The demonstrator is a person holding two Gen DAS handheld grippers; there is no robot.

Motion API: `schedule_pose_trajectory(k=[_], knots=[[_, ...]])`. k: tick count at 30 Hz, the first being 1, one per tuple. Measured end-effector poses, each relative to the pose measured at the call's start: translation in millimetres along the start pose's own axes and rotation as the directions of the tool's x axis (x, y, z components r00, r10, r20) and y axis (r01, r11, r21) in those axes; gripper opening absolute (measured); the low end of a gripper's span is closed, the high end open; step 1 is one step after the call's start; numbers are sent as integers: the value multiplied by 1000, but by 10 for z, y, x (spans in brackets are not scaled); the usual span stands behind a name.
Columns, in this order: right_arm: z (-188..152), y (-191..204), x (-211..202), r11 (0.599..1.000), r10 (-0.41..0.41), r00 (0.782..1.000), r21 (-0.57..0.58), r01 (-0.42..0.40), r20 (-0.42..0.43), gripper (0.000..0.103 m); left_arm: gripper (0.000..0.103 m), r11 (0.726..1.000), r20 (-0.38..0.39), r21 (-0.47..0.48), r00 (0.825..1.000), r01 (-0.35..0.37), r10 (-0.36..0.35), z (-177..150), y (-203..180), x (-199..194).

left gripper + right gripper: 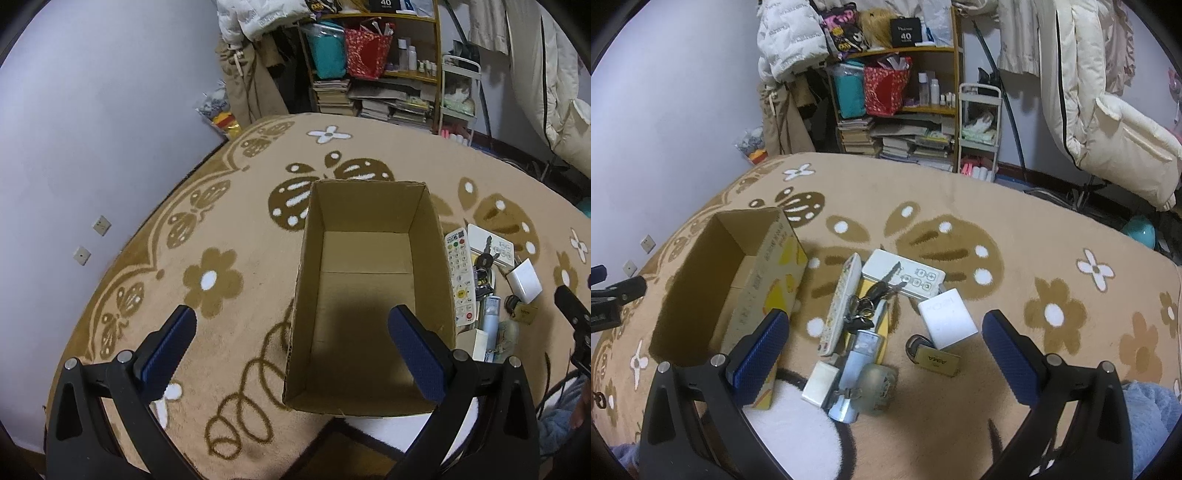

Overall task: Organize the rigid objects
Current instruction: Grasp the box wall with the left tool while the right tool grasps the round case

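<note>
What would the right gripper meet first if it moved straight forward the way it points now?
Probably the bunch of keys, lying on the remote control and power strip; the open right gripper aims there, though depth is unclear.

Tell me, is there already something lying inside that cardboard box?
No, the cardboard box shows only its bare brown floor in the left wrist view, while the remote control and other items lie outside, beside it.

Open cardboard box (pixel 369 295) stands empty; remote (pixel 840 304), keys (pixel 866 306), padlock (pixel 936 358) clustered beside it.
</note>
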State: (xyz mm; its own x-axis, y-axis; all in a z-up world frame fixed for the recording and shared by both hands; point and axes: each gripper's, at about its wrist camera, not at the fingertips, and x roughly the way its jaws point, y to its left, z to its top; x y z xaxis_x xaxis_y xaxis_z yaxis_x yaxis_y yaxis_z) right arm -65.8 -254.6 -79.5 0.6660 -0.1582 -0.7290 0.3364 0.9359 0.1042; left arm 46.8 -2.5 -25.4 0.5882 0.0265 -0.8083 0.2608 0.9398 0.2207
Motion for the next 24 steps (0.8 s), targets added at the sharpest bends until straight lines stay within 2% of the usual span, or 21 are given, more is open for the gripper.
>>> schedule_pose_trajectory(k=[3, 7, 12, 14, 16, 20, 22, 24], knots=[[10, -20, 108, 1000, 1, 1000, 13, -1, -26, 103, 103, 1000, -35, 16, 999, 5, -4, 36, 50, 88], [6, 34, 229, 1000, 10, 998, 12, -9, -58, 103, 103, 997, -91, 0, 993, 76, -75, 64, 125, 220], [-39, 161, 328, 999, -6, 996, -44, 2, -87, 103, 102, 994, -151, -47, 983, 98, -104, 53, 208, 452], [-56, 197, 353, 999, -6, 995, -54, 1, -96, 103, 97, 992, -163, -62, 980, 107, -116, 17, 227, 528], [-77, 239, 397, 998, -6, 994, -62, -1, -113, 103, 87, 992, -183, -64, 976, 111, -121, -6, 229, 589], [-144, 314, 490, 996, -8, 990, -85, -4, -144, 103, 73, 992, -219, -63, 968, 110, -121, -48, 237, 734], [-179, 342, 541, 995, -19, 986, -98, 2, -166, 103, 57, 992, -242, -66, 963, 105, -118, -63, 238, 812], [-218, 354, 609, 994, -34, 980, -107, 13, -197, 102, 54, 991, -265, -81, 957, 102, -120, -81, 249, 890]])
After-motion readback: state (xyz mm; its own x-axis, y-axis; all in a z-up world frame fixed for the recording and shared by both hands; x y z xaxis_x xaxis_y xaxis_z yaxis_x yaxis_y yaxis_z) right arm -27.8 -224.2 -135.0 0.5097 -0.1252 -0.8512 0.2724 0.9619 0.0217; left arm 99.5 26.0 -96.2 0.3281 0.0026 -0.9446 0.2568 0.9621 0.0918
